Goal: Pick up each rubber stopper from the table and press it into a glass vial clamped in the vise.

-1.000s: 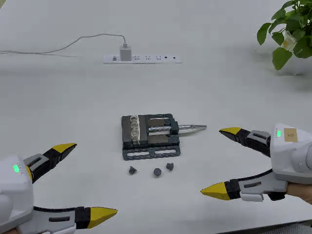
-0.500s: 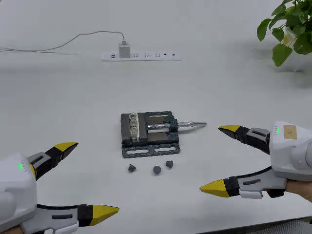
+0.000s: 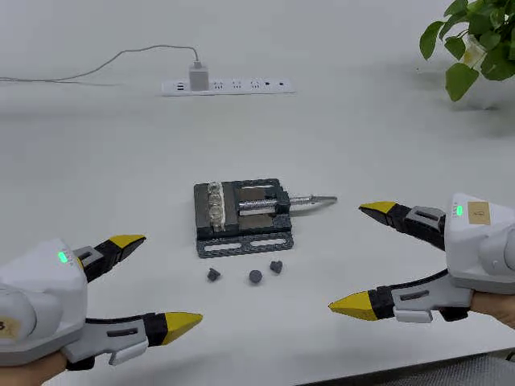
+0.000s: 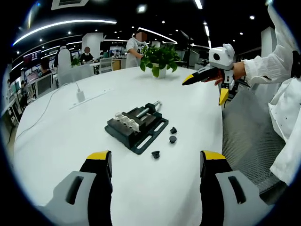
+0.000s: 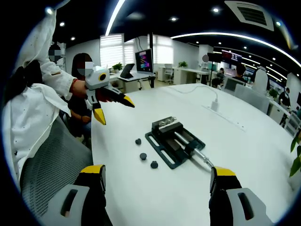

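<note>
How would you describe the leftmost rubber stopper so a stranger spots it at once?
Find the dark vise in the middle of the white table. Three dark stoppers lie between it and the person. The leftmost stopper sits nearest the left gripper, apart from the middle stopper and right stopper, which lie closer together.

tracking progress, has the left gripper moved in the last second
Yes. The left gripper has edged forward and inward, closer to the vise, jaws open.
</note>
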A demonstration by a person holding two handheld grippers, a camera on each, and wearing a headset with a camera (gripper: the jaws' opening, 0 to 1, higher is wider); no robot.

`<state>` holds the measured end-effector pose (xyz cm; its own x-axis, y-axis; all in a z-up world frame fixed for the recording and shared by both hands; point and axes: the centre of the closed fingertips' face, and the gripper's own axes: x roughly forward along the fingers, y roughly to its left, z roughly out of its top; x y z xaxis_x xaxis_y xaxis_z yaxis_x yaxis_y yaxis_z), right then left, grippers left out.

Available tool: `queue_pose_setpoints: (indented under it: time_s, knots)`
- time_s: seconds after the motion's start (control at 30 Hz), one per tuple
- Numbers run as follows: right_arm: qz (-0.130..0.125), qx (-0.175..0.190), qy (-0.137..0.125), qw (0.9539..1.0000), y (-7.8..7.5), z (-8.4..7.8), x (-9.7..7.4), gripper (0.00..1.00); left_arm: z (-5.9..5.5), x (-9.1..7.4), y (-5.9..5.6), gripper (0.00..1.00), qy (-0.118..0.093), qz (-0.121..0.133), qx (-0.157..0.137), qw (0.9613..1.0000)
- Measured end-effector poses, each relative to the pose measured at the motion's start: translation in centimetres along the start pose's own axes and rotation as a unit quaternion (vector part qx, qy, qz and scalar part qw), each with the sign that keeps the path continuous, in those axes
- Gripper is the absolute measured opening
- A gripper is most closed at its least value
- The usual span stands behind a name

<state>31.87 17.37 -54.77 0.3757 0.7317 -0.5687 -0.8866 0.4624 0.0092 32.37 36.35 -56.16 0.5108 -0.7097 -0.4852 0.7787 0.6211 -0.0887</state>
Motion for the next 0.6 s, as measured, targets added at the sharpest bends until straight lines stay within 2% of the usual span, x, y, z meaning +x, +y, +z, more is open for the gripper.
queue_pose_setpoints:
  time_s: [0.27, 0.6]
  knots:
    - [-0.002, 0.002, -0.001, 1.0000, -0.2, 0.0, -0.2, 0.90, -0.9, 1.6, 0.6, 0.57, 0.026, 0.011, -0.020, 0.9994]
    - [-0.006, 0.005, -0.002, 1.0000, -0.4, 0.0, -0.5, 0.90, -2.5, 3.3, 0.3, 0.44, 0.063, 0.015, -0.045, 0.9968]
